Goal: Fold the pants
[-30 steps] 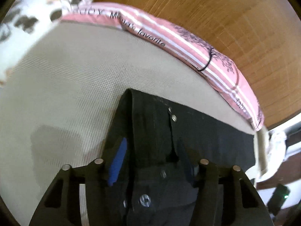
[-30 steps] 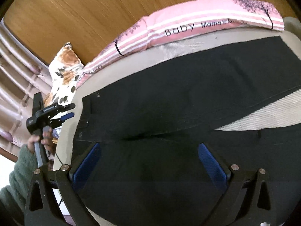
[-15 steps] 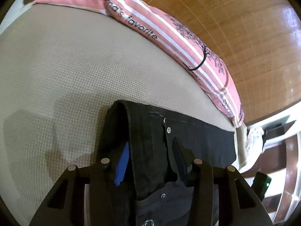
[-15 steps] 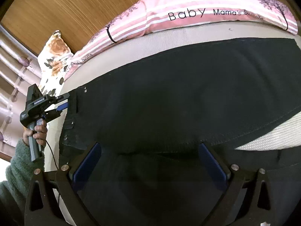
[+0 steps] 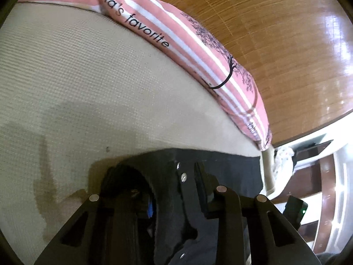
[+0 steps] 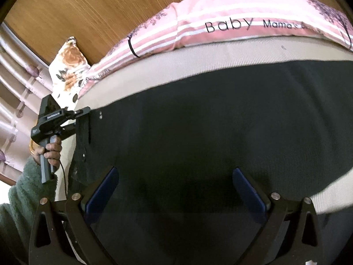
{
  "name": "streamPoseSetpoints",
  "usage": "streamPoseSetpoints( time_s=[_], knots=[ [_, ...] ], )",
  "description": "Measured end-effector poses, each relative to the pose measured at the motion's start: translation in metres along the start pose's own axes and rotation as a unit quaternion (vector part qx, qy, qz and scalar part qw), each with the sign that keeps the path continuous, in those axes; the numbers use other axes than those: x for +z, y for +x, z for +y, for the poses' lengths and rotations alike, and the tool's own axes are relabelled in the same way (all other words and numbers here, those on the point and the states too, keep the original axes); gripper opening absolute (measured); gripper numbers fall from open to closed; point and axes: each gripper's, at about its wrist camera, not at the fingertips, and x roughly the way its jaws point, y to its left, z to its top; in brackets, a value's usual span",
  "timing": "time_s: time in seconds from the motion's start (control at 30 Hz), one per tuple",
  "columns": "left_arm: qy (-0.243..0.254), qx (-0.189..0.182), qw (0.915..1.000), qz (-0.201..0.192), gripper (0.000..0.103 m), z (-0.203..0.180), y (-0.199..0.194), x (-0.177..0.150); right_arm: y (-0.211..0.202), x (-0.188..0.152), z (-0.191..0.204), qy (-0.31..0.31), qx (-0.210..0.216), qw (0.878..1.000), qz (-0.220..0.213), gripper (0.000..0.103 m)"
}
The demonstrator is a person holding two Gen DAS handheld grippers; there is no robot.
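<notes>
The black pants (image 6: 209, 137) lie flat on the tan bed (image 5: 77, 84) and fill the middle and bottom of the right wrist view. Their waist end, with small silver studs, sits at the left of that view and at the bottom middle of the left wrist view.

The left gripper (image 5: 174, 190) has the waist edge between its fingers. The gap is narrow and the fingers are closing, but I cannot tell if the pads squeeze the cloth yet. The right gripper (image 6: 176, 190) hangs over the pants with its fingers wide and holds nothing.

To do this step well, I think the left gripper should pinch all the waist layers firmly before it lifts, so no layer slips out. The right gripper should grab the same edge farther along, so the cloth comes up even and the fold stays straight.

Count: one pair of pants, two grippers, one pink striped pillow (image 6: 242, 24), one flowered pillow (image 6: 68, 70), and one hand (image 6: 51, 149) in a green sleeve, at the left of the right wrist view.
</notes>
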Motion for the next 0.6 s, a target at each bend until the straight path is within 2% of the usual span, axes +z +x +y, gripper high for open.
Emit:
streamPoseSetpoints(
  time_s=[0.1, 0.13, 0.17, 0.2, 0.3, 0.4, 0.47, 0.6],
  knots=[
    [0.006, 0.006, 0.9999, -0.009, 0.03, -0.001, 0.008, -0.005, 0.005, 0.014, -0.001, -0.021, -0.001, 1.0, 0.005, 0.103],
    [0.008, 0.013, 0.9997, -0.018, 0.026, -0.002, 0.008, -0.007, 0.008, 0.019, -0.001, -0.031, -0.003, 0.999, 0.009, 0.103],
    [0.009, 0.02, 0.9994, -0.025, 0.013, -0.003, 0.008, -0.009, 0.01, 0.025, -0.001, -0.046, -0.008, 0.999, 0.015, 0.103],
    [0.009, 0.027, 0.9991, -0.032, 0.008, -0.003, 0.006, -0.01, 0.012, 0.03, -0.002, -0.056, -0.013, 0.998, 0.017, 0.103],
    [0.009, 0.015, 0.998, -0.061, 0.008, -0.011, -0.007, -0.016, 0.015, 0.051, -0.008, -0.096, -0.025, 0.995, 0.025, 0.103],
    [0.037, 0.005, 0.9948, -0.094, 0.008, -0.033, -0.022, -0.027, 0.017, 0.075, -0.018, -0.132, -0.026, 0.99, 0.033, 0.103],
    [0.057, -0.009, 0.9911, -0.12, 0.008, -0.049, -0.035, -0.036, 0.019, 0.091, -0.023, -0.162, -0.009, 0.986, 0.046, 0.103],
    [0.076, -0.038, 0.9856, -0.147, 0.008, -0.067, -0.052, -0.05, 0.027, 0.119, -0.027, -0.232, 0.029, 0.969, 0.082, 0.103]
  ],
)
